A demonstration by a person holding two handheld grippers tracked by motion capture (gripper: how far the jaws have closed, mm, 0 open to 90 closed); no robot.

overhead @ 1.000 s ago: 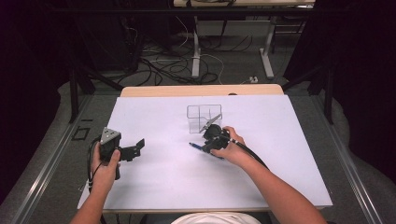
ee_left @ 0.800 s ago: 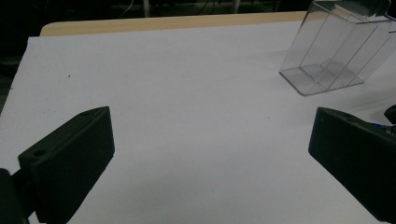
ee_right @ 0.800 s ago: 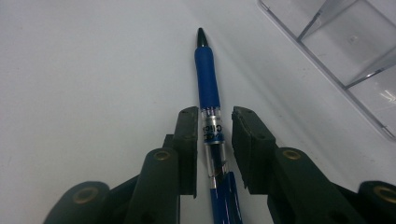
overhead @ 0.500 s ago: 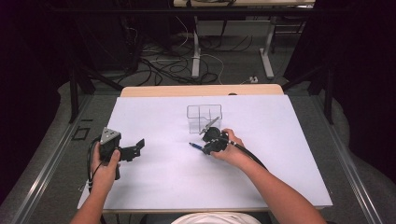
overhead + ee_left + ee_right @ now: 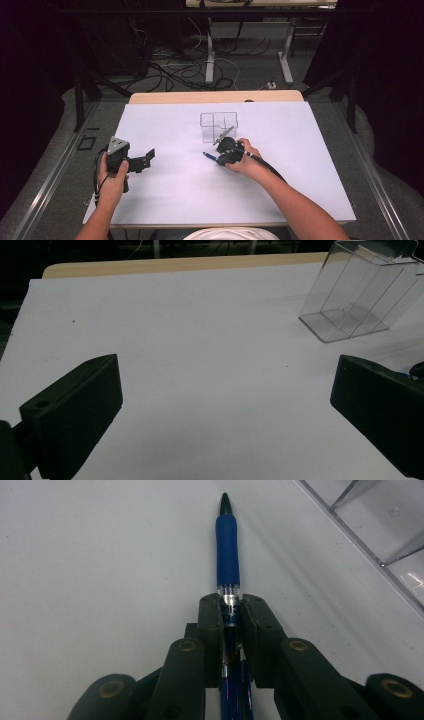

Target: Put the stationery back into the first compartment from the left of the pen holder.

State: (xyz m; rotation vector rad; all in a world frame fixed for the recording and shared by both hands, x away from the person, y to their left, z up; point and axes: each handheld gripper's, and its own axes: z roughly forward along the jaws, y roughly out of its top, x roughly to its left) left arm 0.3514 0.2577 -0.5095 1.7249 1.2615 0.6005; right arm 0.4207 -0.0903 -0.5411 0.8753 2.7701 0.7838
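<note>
A blue pen (image 5: pixel 227 555) lies on the white table sheet (image 5: pixel 190 190), its tip pointing away from my right gripper (image 5: pixel 231 615). The jaws have just been closing and the pads now press on the pen's clear barrel. From above, the pen (image 5: pixel 210 156) sticks out leftward from the right gripper (image 5: pixel 221 159), just in front of a clear divided container (image 5: pixel 218 127). My left gripper (image 5: pixel 145 159) rests at the left of the table, held by a hand, jaws wide open with nothing between them (image 5: pixel 225 405).
The clear container (image 5: pixel 360 295) stands upright near the table's middle back, with its wall (image 5: pixel 380 520) close to the right of the pen. A wooden table edge (image 5: pixel 215 96) runs along the far side. Cables and desk legs lie on the floor beyond.
</note>
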